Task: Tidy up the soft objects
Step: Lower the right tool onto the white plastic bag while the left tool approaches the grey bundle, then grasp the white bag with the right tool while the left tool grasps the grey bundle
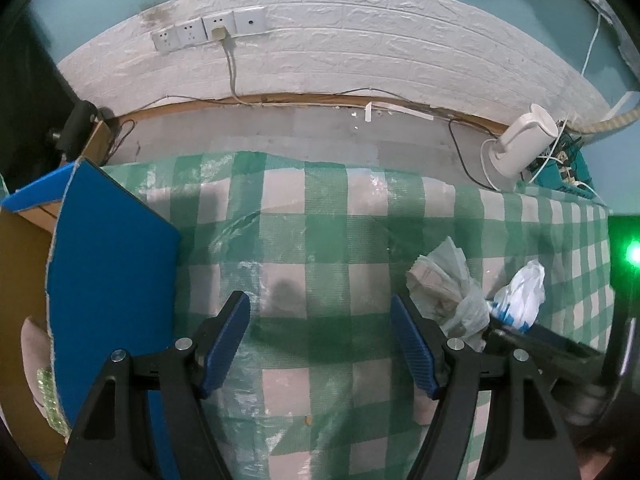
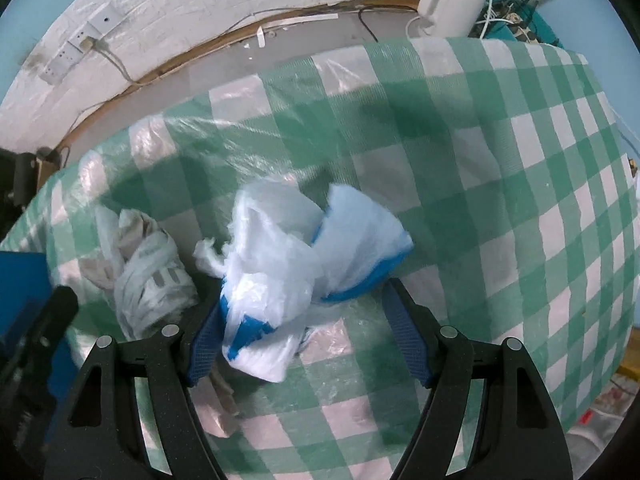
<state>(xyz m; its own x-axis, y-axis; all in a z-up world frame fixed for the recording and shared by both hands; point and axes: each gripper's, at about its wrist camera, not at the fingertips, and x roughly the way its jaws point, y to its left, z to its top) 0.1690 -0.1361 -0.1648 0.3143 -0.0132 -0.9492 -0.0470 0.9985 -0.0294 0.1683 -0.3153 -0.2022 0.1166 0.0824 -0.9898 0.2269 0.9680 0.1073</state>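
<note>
**Grippers apart over checked cloth, two crumpled bags between them**

Checked tablecloth (image 1: 320, 208), green and white, spread over the table and draped at the far edge. Left gripper (image 1: 320, 316) above bare cloth, blue pads wide apart, nothing between them. To its left, blue-sided cardboard box (image 1: 108, 264), standing open at the cloth's edge; something pale and a strip of green beads visible inside, too cut off to name. To its right, grey-white plastic bag (image 1: 448, 292), crumpled on the cloth, just beside the right finger. Further right, blue-and-white plastic bag (image 1: 520, 292), likewise crumpled.

Right gripper (image 2: 304, 292) low over the same blue-and-white plastic bag (image 2: 288, 264), jaws spread wide, bag lying in the gap and reaching close against the left pad (image 2: 204, 340); well clear of the right pad. Not clamped. Grey-white plastic bag (image 2: 148, 268) just left of the left finger, near the other bag but apart from it.

Beyond the cloth, against the white brick-pattern wall: white kettle (image 1: 524, 140) at the right, row of wall sockets (image 1: 208, 32) at the left, one cable plugged in.
</note>
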